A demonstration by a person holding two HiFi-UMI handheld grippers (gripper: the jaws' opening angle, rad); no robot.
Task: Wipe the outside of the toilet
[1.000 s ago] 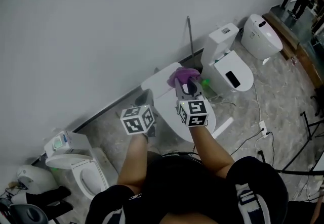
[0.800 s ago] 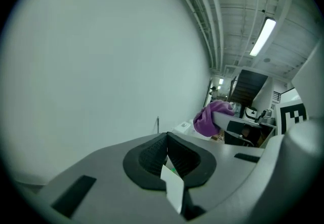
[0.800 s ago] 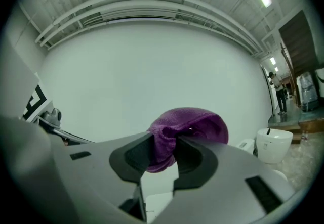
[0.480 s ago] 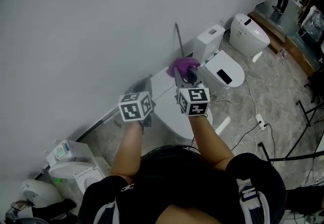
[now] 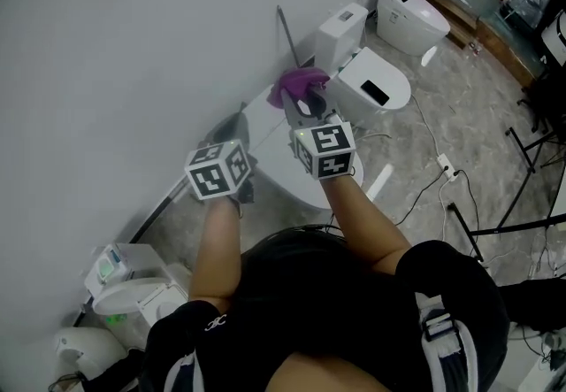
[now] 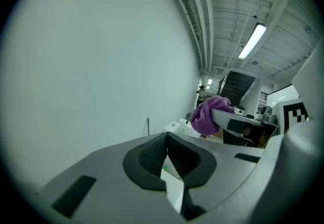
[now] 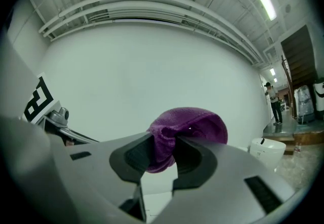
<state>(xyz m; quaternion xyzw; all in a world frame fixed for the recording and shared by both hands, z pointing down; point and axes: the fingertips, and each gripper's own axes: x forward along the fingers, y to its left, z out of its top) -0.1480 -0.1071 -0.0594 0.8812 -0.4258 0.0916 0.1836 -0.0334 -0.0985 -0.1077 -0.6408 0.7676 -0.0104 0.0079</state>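
Both forearms are held stretched forward over the toilet (image 5: 270, 147). The left gripper (image 6: 166, 153) is clenched on nothing. The right gripper (image 7: 162, 154) is clamped on a purple cloth (image 7: 190, 127), held over the toilet's far end, close to the wall (image 5: 133, 36). Open floor (image 5: 424, 160) is seen rightward, and a second toilet (image 5: 376, 85) stands beyond.

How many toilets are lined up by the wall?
4 for sure: one white toilet straight ahead, two farther right, and one at lower left. A white shape in the corner might be a fifth.
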